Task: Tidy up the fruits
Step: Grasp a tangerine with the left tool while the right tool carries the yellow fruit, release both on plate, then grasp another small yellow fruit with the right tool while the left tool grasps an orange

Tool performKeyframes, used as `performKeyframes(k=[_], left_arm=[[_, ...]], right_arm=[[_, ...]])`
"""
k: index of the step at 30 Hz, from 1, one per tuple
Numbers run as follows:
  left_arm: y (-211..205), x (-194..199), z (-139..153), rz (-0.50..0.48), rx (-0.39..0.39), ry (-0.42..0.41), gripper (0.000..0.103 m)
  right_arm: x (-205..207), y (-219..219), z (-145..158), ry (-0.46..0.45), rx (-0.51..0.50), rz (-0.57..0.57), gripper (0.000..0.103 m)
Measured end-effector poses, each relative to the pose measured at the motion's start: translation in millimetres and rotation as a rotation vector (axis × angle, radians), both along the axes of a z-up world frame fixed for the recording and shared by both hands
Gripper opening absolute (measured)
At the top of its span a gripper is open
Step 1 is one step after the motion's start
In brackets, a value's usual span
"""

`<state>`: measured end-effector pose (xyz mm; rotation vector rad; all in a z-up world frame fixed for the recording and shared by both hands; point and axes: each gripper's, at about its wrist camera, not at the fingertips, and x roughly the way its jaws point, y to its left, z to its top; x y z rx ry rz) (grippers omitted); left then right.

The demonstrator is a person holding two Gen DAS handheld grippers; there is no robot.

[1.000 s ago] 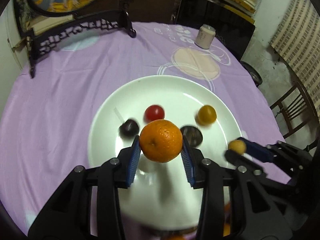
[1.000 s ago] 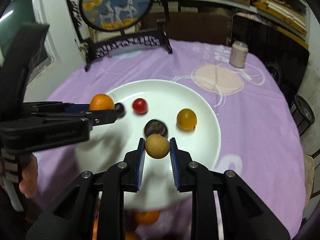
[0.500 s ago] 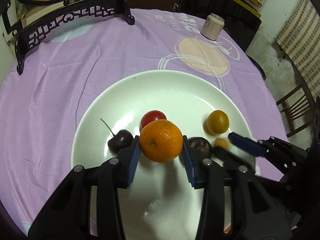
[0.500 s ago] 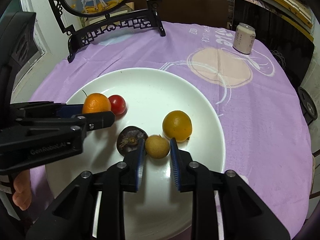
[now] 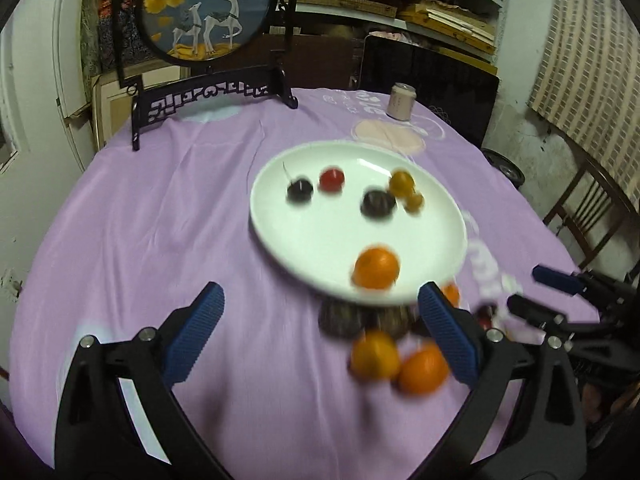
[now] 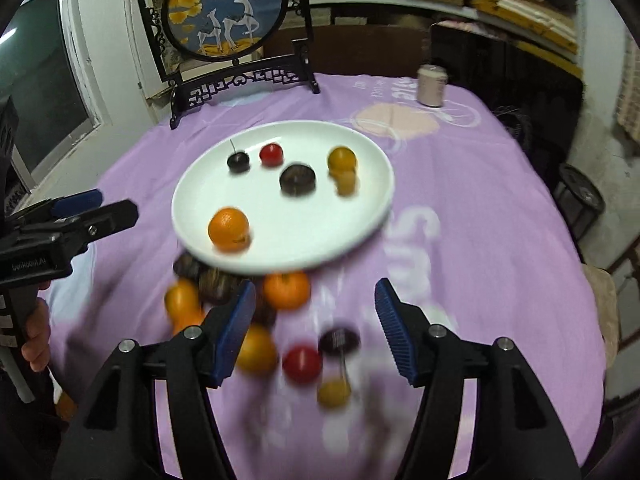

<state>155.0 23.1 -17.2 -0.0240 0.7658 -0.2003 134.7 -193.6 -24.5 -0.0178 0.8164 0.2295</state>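
A white plate (image 5: 264, 208) (image 6: 188, 196) on the purple cloth holds an orange (image 5: 376, 267) (image 6: 229, 229), a small tan fruit (image 5: 414, 201) (image 6: 346, 182), a yellow fruit (image 6: 342, 159), a dark round fruit (image 6: 297, 178), a red tomato (image 6: 271, 154) and a cherry (image 6: 238, 161). My left gripper (image 5: 318, 296) (image 6: 116, 203) hangs before the plate's near rim, its jaws opening wide with nothing gripped. My right gripper (image 6: 315, 292) (image 5: 526, 287) is also opening and holds nothing. Beneath it lie blurred loose fruits: an orange (image 6: 287, 289), a tomato (image 6: 302, 363), a cherry (image 6: 339, 339).
More loose oranges (image 5: 375, 354) and dark fruits (image 5: 344, 316) lie on the cloth against the plate's near rim. A round deer screen on a dark stand (image 5: 208, 12) and a can (image 5: 401, 101) stand at the table's far side. A wooden chair (image 5: 580, 208) is on the right.
Both grippers let go and opened. The orange and the small tan fruit now lie on the plate. Both grippers drew back from the plate toward the near side of the table.
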Motion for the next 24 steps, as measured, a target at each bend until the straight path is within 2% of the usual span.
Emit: performKeyframes(k=[3, 7, 15, 21, 23, 24], left_arm=[[-1.3, -26.1, -14.7, -0.021, 0.017, 0.03, 0.099], [-2.2, -41.9, -25.7, -0.041, 0.016, 0.065, 0.099], [-8.9, -52.2, -30.0, -0.056, 0.031, 0.078, 0.099], [-7.2, -50.0, -36.9, -0.047, 0.032, 0.108, 0.099], [-6.2, -50.4, -36.9, -0.044, 0.033, 0.108, 0.099], [-5.4, -50.5, -36.7, -0.042, 0.032, 0.108, 0.099]], right_arm=[[-22.2, -3.8, -4.8, 0.009, -0.029, -0.023, 0.063], [-35.5, -7.0, -15.8, 0.034, -0.048, -0.02, 0.063], [-36.7, -12.8, -41.2, 0.079, 0.019, -0.012, 0.063], [-22.7, -10.6, -56.0, 0.106, 0.016, 0.0, 0.042], [-14.7, -11.7, -63.1, 0.126, 0.016, -0.007, 0.04], [-12.9, -12.3, -64.1, 0.117, 0.015, -0.012, 0.034]])
